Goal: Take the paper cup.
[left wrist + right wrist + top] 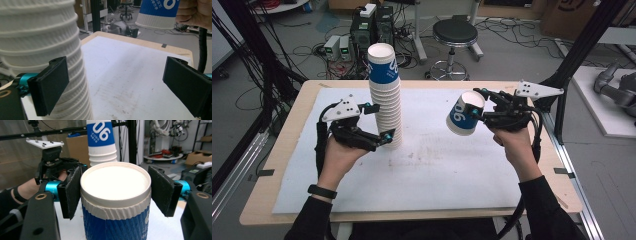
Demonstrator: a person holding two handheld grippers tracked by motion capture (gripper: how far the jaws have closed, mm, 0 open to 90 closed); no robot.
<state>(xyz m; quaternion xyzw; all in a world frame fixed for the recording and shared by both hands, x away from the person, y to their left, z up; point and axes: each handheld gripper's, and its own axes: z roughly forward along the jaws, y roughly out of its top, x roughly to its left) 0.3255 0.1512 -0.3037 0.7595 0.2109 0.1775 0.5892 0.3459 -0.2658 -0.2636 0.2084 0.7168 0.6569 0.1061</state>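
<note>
A tall stack of white ribbed paper cups (385,100), topped by a blue-banded cup, stands on the white mat left of centre. My left gripper (380,121) is open at the stack's lower part. In the left gripper view the stack (37,37) rises just behind the left jaw, and bare mat lies between the jaws of the left gripper (115,85). My right gripper (481,106) hovers above the mat's right side, shut on a single blue-and-white cup (465,114) that is tilted on its side. In the right gripper view the cup (115,220) sits between the pads of the right gripper (115,192), base toward the camera.
The white mat (437,160) covers most of the wooden table (287,150). Beyond the far edge are a black stool (455,35) and electronics boxes (367,30) with cables on the floor. A black frame post (572,55) rises at the table's right.
</note>
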